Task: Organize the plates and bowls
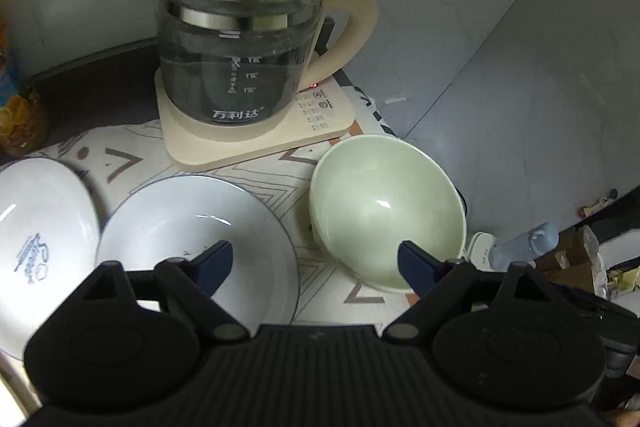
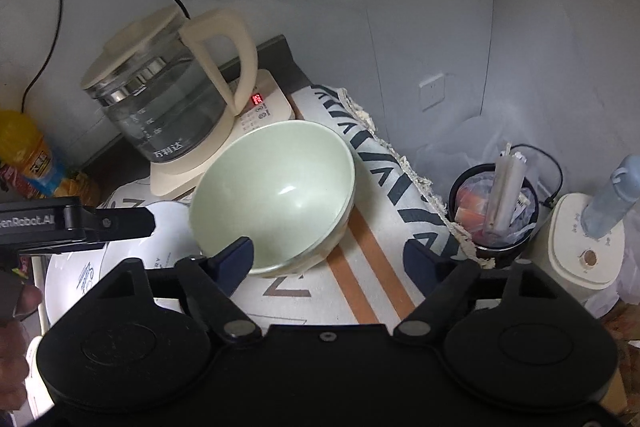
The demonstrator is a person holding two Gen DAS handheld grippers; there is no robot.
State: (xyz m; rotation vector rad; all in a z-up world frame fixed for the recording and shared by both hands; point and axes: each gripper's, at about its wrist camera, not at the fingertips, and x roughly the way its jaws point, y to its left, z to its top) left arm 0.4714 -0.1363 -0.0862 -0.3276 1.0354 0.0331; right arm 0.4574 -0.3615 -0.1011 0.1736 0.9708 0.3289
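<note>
Dim room, fisheye-bent edges, glare on plates (image 1: 36,227)

patterned cloth (image 1: 256,183) — on it: kettle base (image 1: 256,139) | green bowl (image 1: 384,211) | white plates (image 1: 200,239)

left tool (image 1: 316,261): black body | right tool (image 2: 332,255): navy fingertips (image 2: 236,257)

The bowl (image 1: 386,211) is pale green, 2 plates (image 1: 200,239) are white with blue print, and the cloth (image 1: 248,179) shows brown triangles.
</note>
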